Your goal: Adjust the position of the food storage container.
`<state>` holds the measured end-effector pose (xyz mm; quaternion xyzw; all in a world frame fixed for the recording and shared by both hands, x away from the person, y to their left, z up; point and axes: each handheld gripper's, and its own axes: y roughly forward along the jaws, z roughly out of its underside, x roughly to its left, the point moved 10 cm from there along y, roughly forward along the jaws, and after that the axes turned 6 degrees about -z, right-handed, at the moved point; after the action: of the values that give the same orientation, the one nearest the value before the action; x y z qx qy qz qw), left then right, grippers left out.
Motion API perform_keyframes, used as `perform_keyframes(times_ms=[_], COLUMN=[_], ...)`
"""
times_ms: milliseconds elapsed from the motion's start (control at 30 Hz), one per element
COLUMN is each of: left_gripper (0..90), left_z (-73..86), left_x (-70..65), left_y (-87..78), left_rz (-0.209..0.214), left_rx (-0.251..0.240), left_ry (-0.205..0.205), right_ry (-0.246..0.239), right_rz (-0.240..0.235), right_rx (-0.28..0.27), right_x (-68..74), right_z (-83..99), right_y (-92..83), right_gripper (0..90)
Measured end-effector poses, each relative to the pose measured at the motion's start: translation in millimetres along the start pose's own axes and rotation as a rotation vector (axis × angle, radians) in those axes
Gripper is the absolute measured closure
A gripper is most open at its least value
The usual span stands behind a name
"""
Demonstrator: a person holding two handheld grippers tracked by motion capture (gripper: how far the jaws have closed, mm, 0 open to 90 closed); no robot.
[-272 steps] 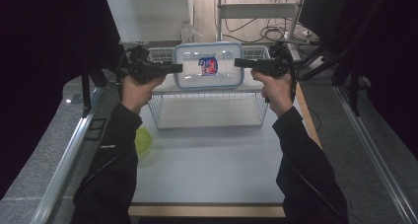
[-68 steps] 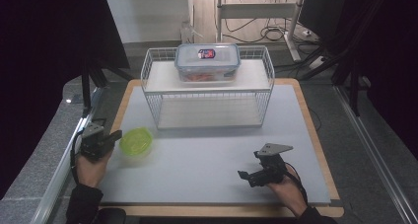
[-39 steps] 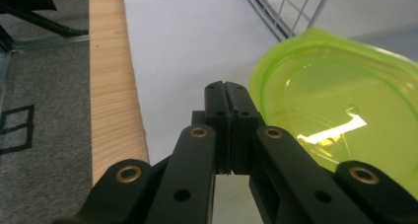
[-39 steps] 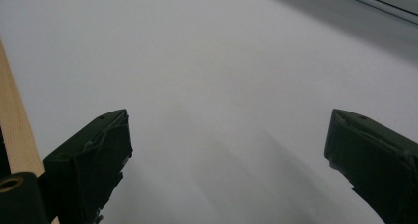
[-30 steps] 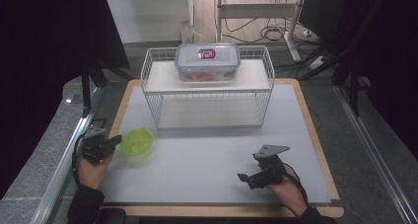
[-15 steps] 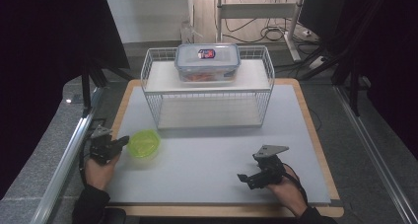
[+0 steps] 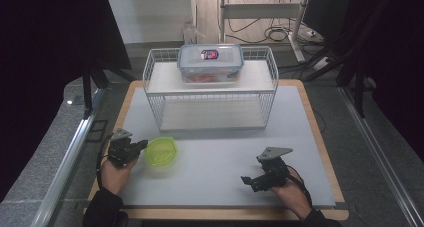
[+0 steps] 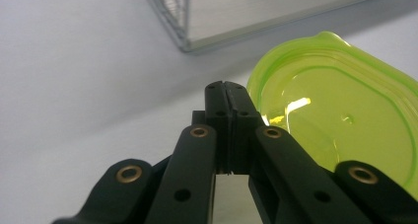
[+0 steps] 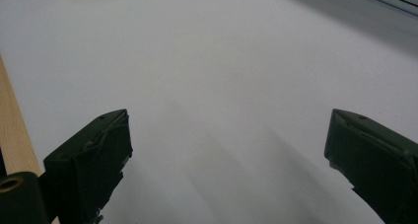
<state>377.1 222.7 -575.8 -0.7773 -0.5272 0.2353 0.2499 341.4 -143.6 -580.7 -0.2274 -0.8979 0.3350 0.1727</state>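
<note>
While the left gripper [image 7: 141,146] rests with its fingers [image 8: 227,110] pressed together, touching the edge of the translucent lime-green plastic lid [image 7: 160,151] on the grey-matted desk [image 7: 220,137], the right gripper [image 7: 248,179] lies well apart near the front edge, its fingers [image 9: 93,150] spread wide with nothing between them.

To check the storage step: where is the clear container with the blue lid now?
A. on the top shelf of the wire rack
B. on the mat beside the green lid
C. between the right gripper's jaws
A: the clear container sits on the wire rack top shelf.
</note>
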Motion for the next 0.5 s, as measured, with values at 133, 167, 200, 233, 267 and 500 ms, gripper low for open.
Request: perform_keyframes(times_ms=[133,167,200,233,267,500], left_gripper=[89.7,89.7,89.7,89.6,89.7,89.7], left_z=[-1.7,-1.8,-2.0,-2.2,-2.4,-3.6], left_x=[-14.4,-17.7,-21.1,-23.7,-27.6,-44.0], left_y=[2.9,3.4,4.0,4.4,5.0,7.3], left_rz=[0.025,0.031,0.039,0.046,0.054,0.073], left_rx=[0.003,0.005,0.006,0.007,0.009,0.015], left_ry=[0.018,0.025,0.028,0.03,0.035,0.069], right_ry=[-0.002,-0.002,0.001,0.001,0.001,-0.001], right_rz=[0.001,0.001,0.001,0.001,0.001,0.002], right_rx=[-0.001,0.0,0.001,0.002,0.002,0.001], right_x=[-0.5,-0.5,-0.3,-0.3,-0.3,-0.7], right_z=[0.0,0.2,0.2,0.3,0.3,0.4], right_y=[0.0,-0.1,-0.1,0.0,0.0,0.2], right_gripper=[3.6,3.6,3.6,3.6,3.6,3.6])
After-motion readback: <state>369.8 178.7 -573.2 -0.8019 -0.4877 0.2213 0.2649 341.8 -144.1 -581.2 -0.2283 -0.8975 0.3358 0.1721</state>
